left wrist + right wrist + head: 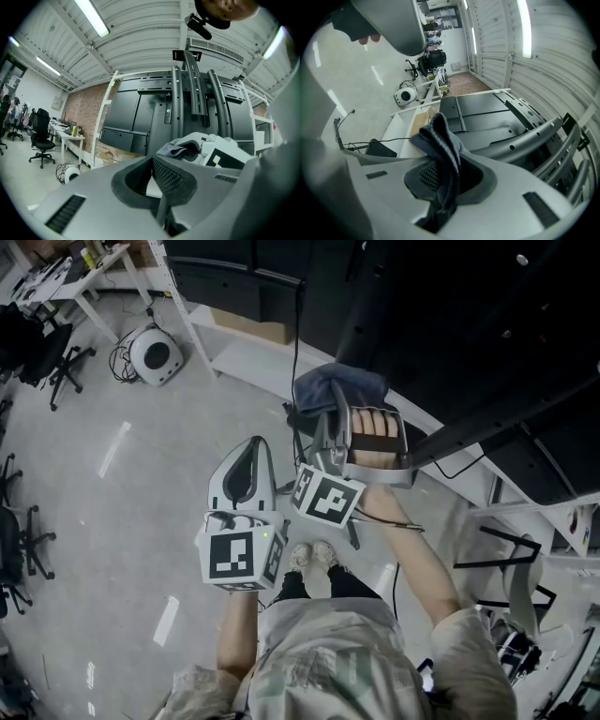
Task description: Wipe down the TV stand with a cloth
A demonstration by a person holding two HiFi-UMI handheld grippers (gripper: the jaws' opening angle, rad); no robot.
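Head view: the right tool (330, 418) is seen raised toward the TV stand (487, 352), a tall frame of black metal uprights and flat dark panels set above a long white base shelf (248, 360). A soft grey-blue cloth (339, 385) is pinched at the tool's tip and bunches into a rounded, crumpled heap close to the black frame; whether it touches the frame cannot be told. The tool's handle is wrapped by the right hand (380, 432). The left tool (251, 448), a smooth pale-grey shell with a square-marked cube at its rear, is held lower and just beside the right one, over the glossy grey floor (112, 512).

In the right gripper view, the cloth (440, 138) is shown clamped between the dark, dimpled pads of the right tool (440, 176). Its ribbed folds stand up out of the jaws and a narrow tail hangs below them. Behind it, the stand's curved black bars (525, 140), pierced with round holes, are seen.

In the left gripper view, the left tool (153, 164) is shown with its jaws pressed together, the cross-hatched pad (167, 178) bare and nothing held. Beyond it the cloth (180, 147) is seen in front of the stand's perforated uprights. A red brick wall (79, 117) and a black office chair (41, 136) are visible at the left.
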